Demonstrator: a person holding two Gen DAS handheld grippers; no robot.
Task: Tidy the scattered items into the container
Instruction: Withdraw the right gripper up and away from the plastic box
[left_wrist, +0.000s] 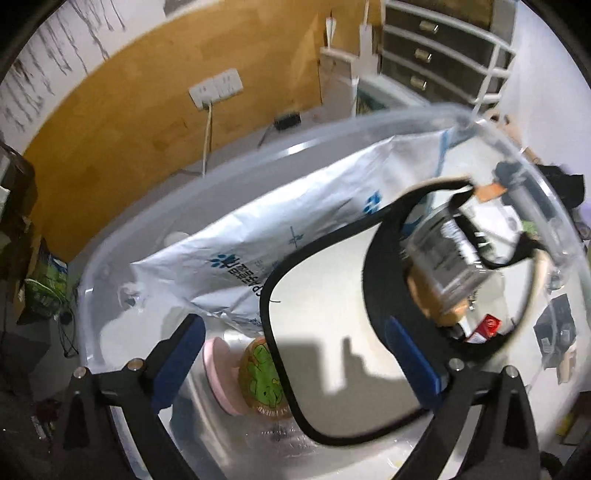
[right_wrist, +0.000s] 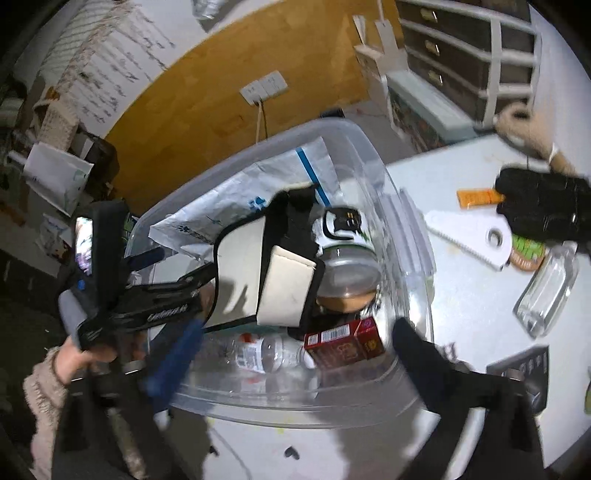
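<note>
Clear plastic forms the container (right_wrist: 369, 147), a storage bin that fills the middle of both wrist views and sits on a white table (right_wrist: 461, 295). Inside it, a cream pouch with black trim (right_wrist: 284, 284) lies on top of a white mailer bag with blue print (left_wrist: 258, 236), beside a glass jar (right_wrist: 347, 273), a red box (right_wrist: 347, 343) and a clear plastic bottle (right_wrist: 266, 350). In the left wrist view a pink-rimmed disc with a green picture (left_wrist: 258, 376) rests on the bin floor at the lower centre. The left gripper (left_wrist: 295, 362) hangs over the bin with its blue-padded jaws spread wide, nothing pinched between them; the pouch lies below and beyond them. The right gripper (right_wrist: 295, 354) is likewise spread, its jaws blurred at the lower edge of the frame, gripping nothing. Still scattered on the table at the right of that view are a black glove (right_wrist: 543, 210), an orange packet (right_wrist: 476, 197), a white toothed plastic piece (right_wrist: 469, 232) and a clear glass dish (right_wrist: 546, 299).
</note>
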